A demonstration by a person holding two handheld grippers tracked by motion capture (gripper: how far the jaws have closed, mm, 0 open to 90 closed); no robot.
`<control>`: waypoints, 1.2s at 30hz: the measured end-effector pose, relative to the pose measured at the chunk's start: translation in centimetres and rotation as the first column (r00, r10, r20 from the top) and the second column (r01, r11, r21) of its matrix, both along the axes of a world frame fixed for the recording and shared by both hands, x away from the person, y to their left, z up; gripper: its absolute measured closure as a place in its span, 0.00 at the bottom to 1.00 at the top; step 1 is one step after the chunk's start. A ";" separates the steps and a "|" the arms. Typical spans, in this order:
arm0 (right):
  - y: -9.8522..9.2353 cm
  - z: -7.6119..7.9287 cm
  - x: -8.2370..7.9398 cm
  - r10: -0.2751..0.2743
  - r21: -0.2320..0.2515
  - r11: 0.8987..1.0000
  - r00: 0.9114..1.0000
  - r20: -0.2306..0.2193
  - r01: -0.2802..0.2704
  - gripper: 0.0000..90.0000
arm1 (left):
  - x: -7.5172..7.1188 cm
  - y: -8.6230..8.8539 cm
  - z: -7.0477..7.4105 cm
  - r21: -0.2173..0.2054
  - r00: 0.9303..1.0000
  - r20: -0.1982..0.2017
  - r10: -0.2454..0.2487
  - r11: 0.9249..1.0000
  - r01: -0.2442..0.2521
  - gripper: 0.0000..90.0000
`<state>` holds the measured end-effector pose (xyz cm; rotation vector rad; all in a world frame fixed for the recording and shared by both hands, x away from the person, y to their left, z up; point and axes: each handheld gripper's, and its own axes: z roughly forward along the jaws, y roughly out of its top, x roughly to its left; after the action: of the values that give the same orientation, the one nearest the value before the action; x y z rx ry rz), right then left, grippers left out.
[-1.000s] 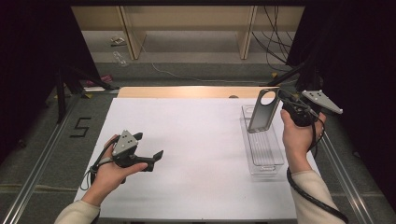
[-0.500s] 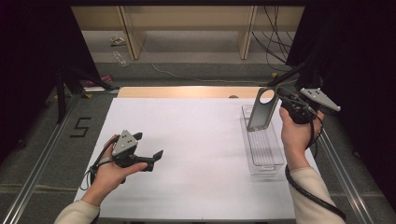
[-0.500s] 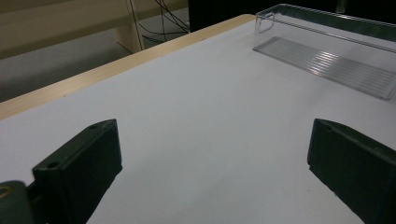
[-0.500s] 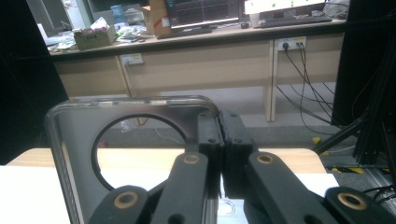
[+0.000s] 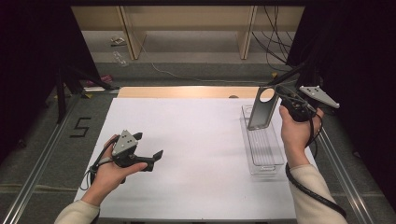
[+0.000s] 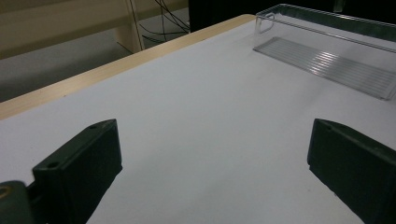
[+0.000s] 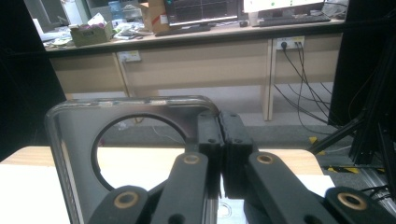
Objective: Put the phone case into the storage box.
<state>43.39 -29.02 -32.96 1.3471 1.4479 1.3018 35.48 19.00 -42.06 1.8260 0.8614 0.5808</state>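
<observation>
The right gripper point(image 5: 281, 99) clamps a grey metal plate point(image 5: 260, 108) upright above the clear tray point(image 5: 263, 142) – its round hole beside the jaws. The left gripper point(image 5: 148, 156) hovers low over the desk point(image 5: 196, 140), jaws wide.

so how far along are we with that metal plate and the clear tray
Done: the right hand-held gripper has clamped the flat grey metal plate with the round hole at its top edge. In hand: the plate hangs upright over the clear plastic tray. Left: seemingly setting it down or carrying it off; the left hand-held gripper is open, idle.
</observation>
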 end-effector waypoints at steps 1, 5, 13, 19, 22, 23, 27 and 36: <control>0.0 0.0 0.0 0.000 0.000 1.000 1.000 0.000 0.000 0.99 | 0.0 0.0 0.0 0.000 1.000 0.000 0.000 1.000 0.000 0.03; -0.1 -0.1 0.3 -0.003 -0.001 1.000 1.000 -0.007 0.003 0.99 | 0.0 0.0 0.0 0.002 1.000 0.000 0.001 1.000 -0.001 0.03; -0.2 0.2 0.6 -0.008 -0.015 1.000 1.000 -0.006 0.008 0.99 | 0.0 0.0 0.0 0.002 1.000 0.000 0.001 1.000 -0.001 0.03; -0.3 0.4 0.9 -0.013 -0.018 1.000 1.000 -0.013 0.013 0.99 | 0.0 0.0 0.0 0.001 1.000 0.000 0.000 1.000 0.000 0.03; -0.4 0.4 1.1 -0.016 -0.019 1.000 1.000 -0.018 0.016 0.99 | 0.0 0.0 0.0 0.001 1.000 0.000 0.000 1.000 0.000 0.03; -0.4 0.4 1.2 -0.017 -0.020 1.000 1.000 -0.018 0.016 0.99 | 0.0 0.0 0.0 0.001 1.000 0.000 0.000 1.000 0.000 0.03; -0.5 0.5 1.5 -0.021 -0.026 0.999 1.000 -0.019 0.021 0.99 | 0.0 0.0 0.0 -0.001 1.000 -0.001 0.001 1.000 -0.001 0.03; -0.6 0.7 2.0 -0.027 -0.034 0.999 0.999 -0.026 0.026 0.99 | 0.0 0.0 0.0 -0.002 1.000 -0.002 0.001 1.000 -0.001 0.03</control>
<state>45.43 -29.58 -32.27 1.3621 1.4591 1.2423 35.52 19.05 -42.09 1.8243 0.8639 0.5786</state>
